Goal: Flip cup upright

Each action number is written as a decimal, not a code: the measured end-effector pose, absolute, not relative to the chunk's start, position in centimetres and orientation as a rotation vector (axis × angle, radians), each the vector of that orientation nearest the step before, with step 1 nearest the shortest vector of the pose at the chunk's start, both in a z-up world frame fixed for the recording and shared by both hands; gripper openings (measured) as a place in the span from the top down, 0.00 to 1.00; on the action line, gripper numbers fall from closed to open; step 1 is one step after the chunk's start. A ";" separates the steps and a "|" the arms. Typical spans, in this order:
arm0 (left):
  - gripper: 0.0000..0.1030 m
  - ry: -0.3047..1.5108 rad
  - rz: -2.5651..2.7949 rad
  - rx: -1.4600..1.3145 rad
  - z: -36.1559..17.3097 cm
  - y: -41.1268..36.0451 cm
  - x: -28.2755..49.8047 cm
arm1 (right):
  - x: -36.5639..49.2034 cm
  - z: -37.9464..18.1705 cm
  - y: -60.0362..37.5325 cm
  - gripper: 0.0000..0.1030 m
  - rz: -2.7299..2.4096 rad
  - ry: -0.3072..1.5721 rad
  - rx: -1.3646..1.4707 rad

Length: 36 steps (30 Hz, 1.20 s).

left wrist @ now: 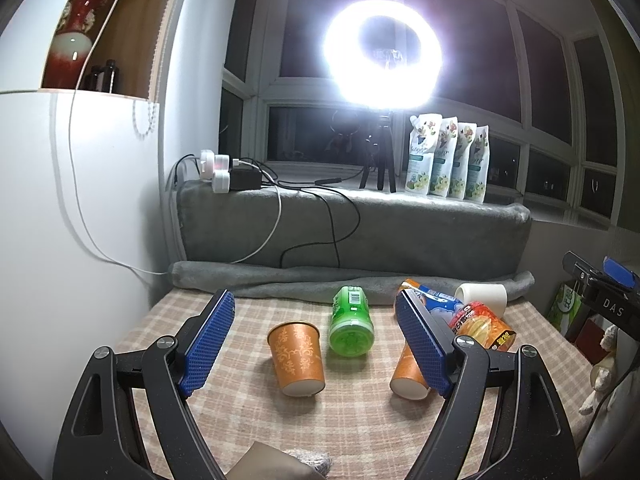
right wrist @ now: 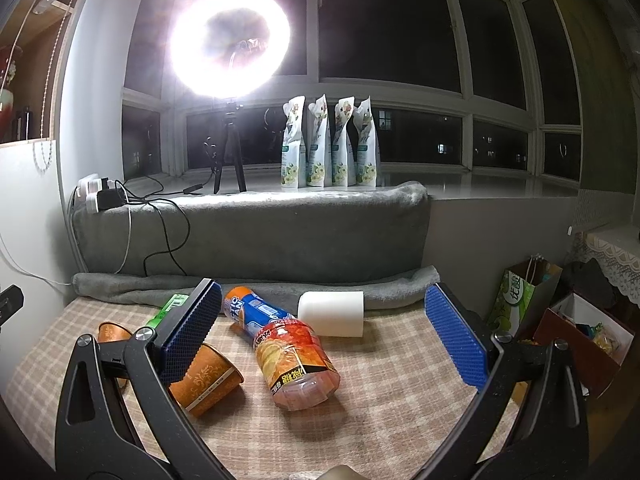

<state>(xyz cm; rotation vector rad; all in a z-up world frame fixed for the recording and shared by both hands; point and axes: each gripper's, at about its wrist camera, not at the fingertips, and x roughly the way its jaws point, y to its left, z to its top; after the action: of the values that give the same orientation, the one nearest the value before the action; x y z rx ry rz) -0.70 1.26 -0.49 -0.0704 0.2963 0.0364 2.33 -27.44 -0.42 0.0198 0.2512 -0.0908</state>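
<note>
Left gripper (left wrist: 316,340) wide, empty, above the overturned orange patterned paper cup (left wrist: 297,358); green plastic bottle (left wrist: 351,326) just beside. Right gripper (right wrist: 326,334) wide, empty.

Only clear one is "DAS" in white on the black bar of the other claw (left wrist: 608,306); bottle and pouch labels are too blurry.

Glaring ring light (left wrist: 383,53) before dark windows (right wrist: 384,24), grey-blanketed sill (right wrist: 256,232)
</note>
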 end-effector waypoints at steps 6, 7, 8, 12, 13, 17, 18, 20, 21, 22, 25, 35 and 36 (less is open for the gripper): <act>0.20 0.321 0.036 -0.066 -0.9 1.3 -0.4 | 3.4 -1.1 -27.7 0.00 -0.059 0.299 0.020; 0.20 0.329 0.034 -0.067 -1.0 1.3 -0.1 | 3.6 -1.3 -27.9 0.00 -0.053 0.311 0.025; 0.20 0.339 0.031 -0.069 -1.1 1.4 0.0 | 4.0 -1.4 -28.3 0.00 -0.044 0.329 0.031; 0.20 0.371 0.026 -0.074 -1.7 1.7 0.3 | 5.6 -2.0 -29.3 0.00 -0.016 0.390 0.032; 0.20 0.384 0.023 -0.077 -2.0 1.8 0.4 | 6.1 -2.2 -29.6 0.00 0.000 0.409 0.034; 0.20 0.444 -0.003 -0.102 -2.9 2.2 0.8 | 8.5 -3.1 -30.6 0.00 0.065 0.509 0.050; 0.20 0.456 -0.006 -0.108 -3.1 2.3 0.9 | 9.1 -3.4 -30.8 0.00 0.086 0.535 0.053; 0.20 0.478 -0.017 -0.125 -3.5 2.4 1.0 | 10.4 -4.0 -31.1 0.00 0.130 0.593 0.064; 0.20 0.491 -0.023 -0.135 -3.7 2.5 1.1 | 11.0 -4.3 -31.2 0.00 0.151 0.623 0.073; 0.20 0.497 -0.026 -0.139 -3.8 2.5 1.1 | 11.6 -4.7 -31.4 0.00 0.168 0.648 0.078; 0.20 0.508 -0.030 -0.141 -4.3 2.6 1.0 | 13.6 -5.8 -32.0 0.00 0.214 0.728 0.107; 0.20 0.537 -0.029 -0.149 -4.9 2.7 1.1 | 19.0 -8.3 -34.5 0.00 0.255 0.901 0.248; 0.20 0.538 -0.029 -0.149 -5.0 2.7 1.1 | 19.4 -8.2 -34.9 0.00 0.245 0.903 0.255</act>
<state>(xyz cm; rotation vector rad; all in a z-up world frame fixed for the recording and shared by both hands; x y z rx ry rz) 1.15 2.70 -4.96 -0.1490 0.5384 -0.0291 19.45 -34.86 -8.18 0.2547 0.9032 0.2450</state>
